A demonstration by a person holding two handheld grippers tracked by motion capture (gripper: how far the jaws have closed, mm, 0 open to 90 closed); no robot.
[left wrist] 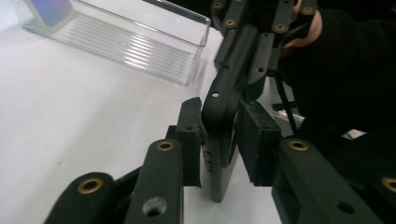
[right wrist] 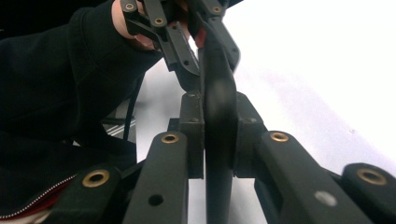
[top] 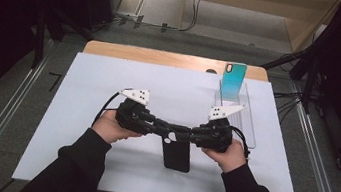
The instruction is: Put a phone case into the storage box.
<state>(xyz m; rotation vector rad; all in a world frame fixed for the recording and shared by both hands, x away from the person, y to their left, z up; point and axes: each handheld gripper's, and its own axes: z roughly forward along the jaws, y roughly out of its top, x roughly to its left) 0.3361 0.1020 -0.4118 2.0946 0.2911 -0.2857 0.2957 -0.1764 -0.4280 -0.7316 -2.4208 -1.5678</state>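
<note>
Two grippers on the black phone case: right gripper clamps it, left gripper not quite pinching. Next: firm left grip, then carry toward clear rack.

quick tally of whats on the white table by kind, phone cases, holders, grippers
phone cases: 2, a black case held between both grippers and a teal case standing in the rack
clear plastic rack: 1
grippers: 2, the left gripper and the right gripper
total: 5
</note>
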